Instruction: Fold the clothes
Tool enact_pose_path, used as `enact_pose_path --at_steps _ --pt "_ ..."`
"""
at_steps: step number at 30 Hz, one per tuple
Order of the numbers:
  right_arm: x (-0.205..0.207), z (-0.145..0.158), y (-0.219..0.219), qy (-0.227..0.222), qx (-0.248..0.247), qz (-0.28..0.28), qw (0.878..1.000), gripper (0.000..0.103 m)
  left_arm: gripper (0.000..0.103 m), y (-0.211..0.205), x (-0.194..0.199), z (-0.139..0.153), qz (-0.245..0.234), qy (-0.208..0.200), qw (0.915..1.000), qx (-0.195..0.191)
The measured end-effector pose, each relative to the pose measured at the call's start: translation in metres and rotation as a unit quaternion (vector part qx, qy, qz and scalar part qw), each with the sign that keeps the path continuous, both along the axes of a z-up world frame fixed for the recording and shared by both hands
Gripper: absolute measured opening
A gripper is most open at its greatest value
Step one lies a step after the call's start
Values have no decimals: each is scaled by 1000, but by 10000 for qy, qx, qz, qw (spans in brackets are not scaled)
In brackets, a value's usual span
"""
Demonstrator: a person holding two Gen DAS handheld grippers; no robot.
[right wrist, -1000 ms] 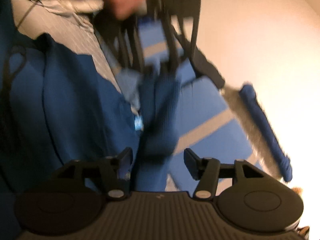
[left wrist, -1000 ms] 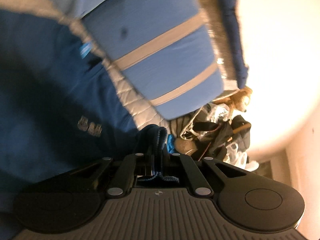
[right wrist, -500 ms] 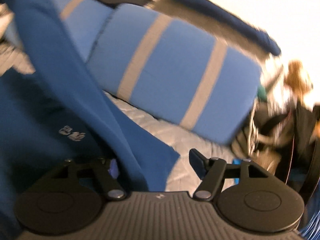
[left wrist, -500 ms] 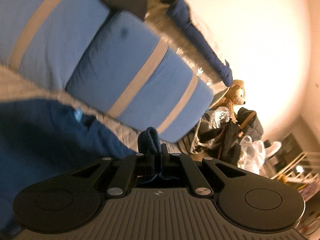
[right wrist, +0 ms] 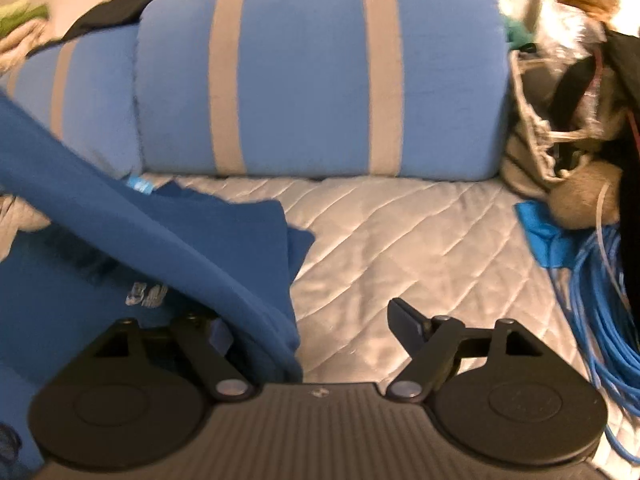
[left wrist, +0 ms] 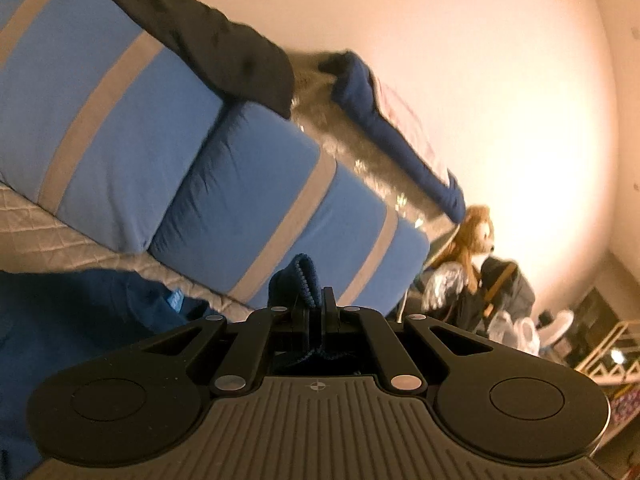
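Note:
A dark blue sweatshirt [right wrist: 100,264] with a small white logo lies on the quilted grey bed cover [right wrist: 400,248]. Its sleeve [right wrist: 192,248] stretches from the upper left down between my right gripper's [right wrist: 316,320] open fingers, draped over the left one. My left gripper [left wrist: 316,304] is shut on the sleeve's ribbed cuff [left wrist: 300,280] and holds it raised above the bed. The sweatshirt body shows at the lower left of the left wrist view [left wrist: 80,312].
Two blue pillows with grey stripes [right wrist: 312,72] lie along the back of the bed. A black garment [left wrist: 208,48] lies on them. A plush bear [left wrist: 472,236], bags [right wrist: 560,120] and coiled blue cable [right wrist: 600,320] sit at the right.
My left gripper lifted the cuff and swung up from the sweatshirt toward the pillows and wall. My right gripper swung right over the bed, the sleeve now trailing across its left finger.

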State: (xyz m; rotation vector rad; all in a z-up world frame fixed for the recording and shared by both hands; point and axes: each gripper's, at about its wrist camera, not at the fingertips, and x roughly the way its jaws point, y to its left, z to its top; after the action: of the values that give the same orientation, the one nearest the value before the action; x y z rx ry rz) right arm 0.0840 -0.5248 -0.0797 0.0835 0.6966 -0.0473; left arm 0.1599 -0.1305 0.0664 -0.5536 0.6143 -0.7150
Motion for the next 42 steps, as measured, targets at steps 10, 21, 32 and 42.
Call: enact_pose_path --at_steps 10,21,32,42 --pt "-8 -17 32 38 -845 1421 9862 86 4 38 14 1 327 244 9987 -319" --pt "-18 -20 45 -125 -1413 1854 9724 62 4 71 27 -11 513 558 9964 -367" --pt "-29 -19 61 -140 -1862 2169 9582 11 4 126 27 -69 487 956 9936 344" --pt "-28 -16 61 -28 -1688 1855 9680 14 5 155 6 -142 -6 1339 9802 1456"
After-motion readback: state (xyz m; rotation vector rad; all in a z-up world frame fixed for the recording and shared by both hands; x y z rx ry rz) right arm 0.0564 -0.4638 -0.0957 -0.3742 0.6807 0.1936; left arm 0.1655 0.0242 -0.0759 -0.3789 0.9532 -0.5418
